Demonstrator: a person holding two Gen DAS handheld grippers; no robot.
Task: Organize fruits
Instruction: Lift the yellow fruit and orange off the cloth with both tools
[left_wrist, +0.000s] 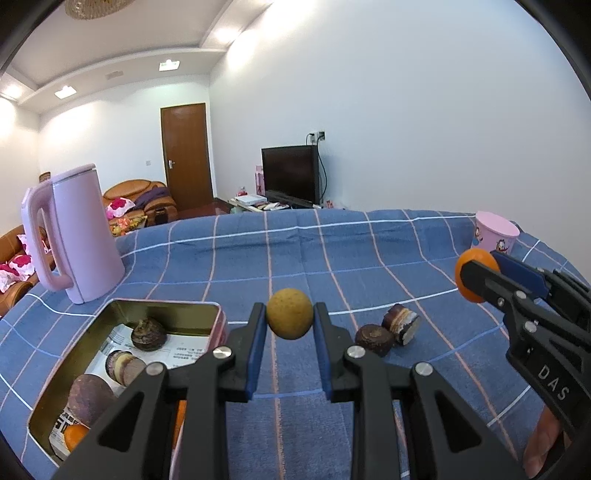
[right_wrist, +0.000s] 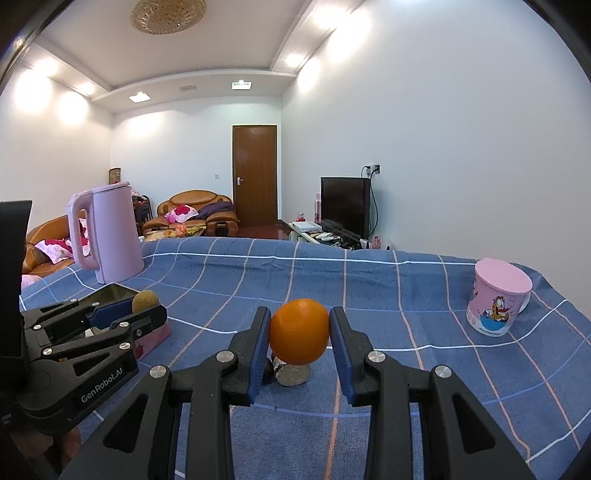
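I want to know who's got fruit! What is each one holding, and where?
Left gripper: yellow-brown fruit, by its sides. Right gripper: orange, by its sides.

Saw a dull yellow-brown fruit (left_wrist: 290, 314) with a speckled skin, clamped between blue pads (left_wrist: 257, 354) on the black left gripper (left_wrist: 290, 332). Noted a bright orange fruit (right_wrist: 299, 331), plain and glossy, gripped by the black right gripper (right_wrist: 299, 332). Found dark brown fruits (left_wrist: 373, 339) at three o'clock from the yellow one. Spotted a blue cloth (left_wrist: 332, 251) checked with white and pink lines, a pale pink kettle (left_wrist: 79, 236), a gold-lined pink tin (left_wrist: 162, 314) and a pink cartoon-printed cup (right_wrist: 496, 297).
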